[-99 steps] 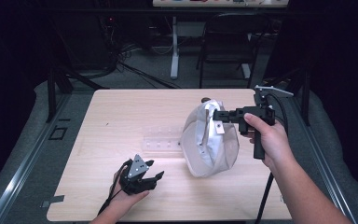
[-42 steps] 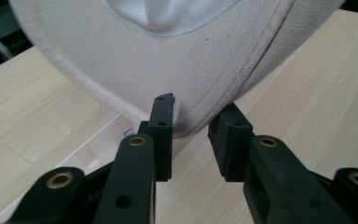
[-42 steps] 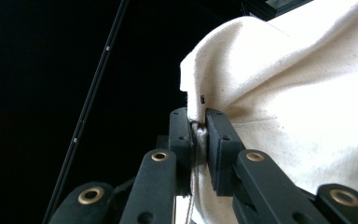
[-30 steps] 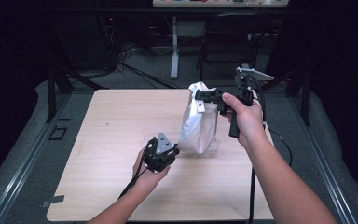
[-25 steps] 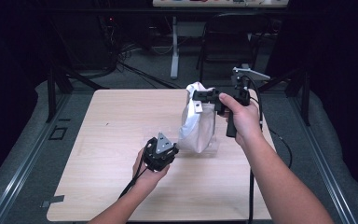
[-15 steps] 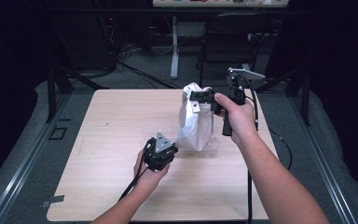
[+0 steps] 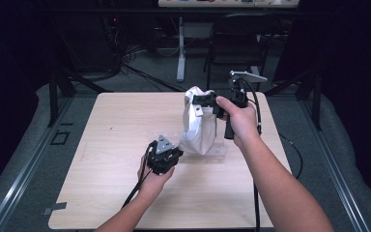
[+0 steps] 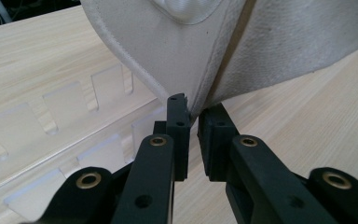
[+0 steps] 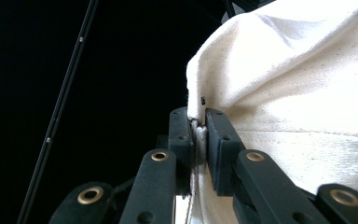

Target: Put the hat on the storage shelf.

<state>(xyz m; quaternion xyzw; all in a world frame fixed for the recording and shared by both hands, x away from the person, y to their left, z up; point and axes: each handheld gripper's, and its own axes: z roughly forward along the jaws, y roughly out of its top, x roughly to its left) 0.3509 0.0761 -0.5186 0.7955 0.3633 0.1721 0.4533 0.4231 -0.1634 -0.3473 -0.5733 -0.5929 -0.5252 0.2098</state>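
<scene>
Bag work, going view by view.

High view: white cloth bag [image 7: 199, 126] stands on the wooden table [image 7: 101, 145], right of centre, held up by its top edge. Right gripper [image 7: 198, 99] comes in level from the right w/ jaws shut on the bag's top hem. Left gripper [image 7: 174, 153] sits low at the bag's near bottom corner; its jaws have just been closing. Can't tell from up here whether the left has cloth. A clear plastic tray [image 7: 166, 140] is barely visible under the bag.

Left gripper view: settles that. Left gripper [image 8: 193, 119] jaws are nearly together, pinching the bag [image 8: 242, 51] at a bottom corner seam, cloth running up from btwn the pads. Clear tray [image 8: 51, 140] w/ slotted walls lies flat just beside it, plain here, near invisible from above.

Right gripper view: right gripper [image 9: 196, 126] clamped tight on a folded hem of the bag [image 9: 307, 102], stitching and a loose thread squeezed btwn the pads. Grip depth shows here, not from above.

Doing it well, imo: keep both pinches firm, lift the bottom corner slowly while the top stays steady, and keep the cloth clear of the tray walls.
</scene>
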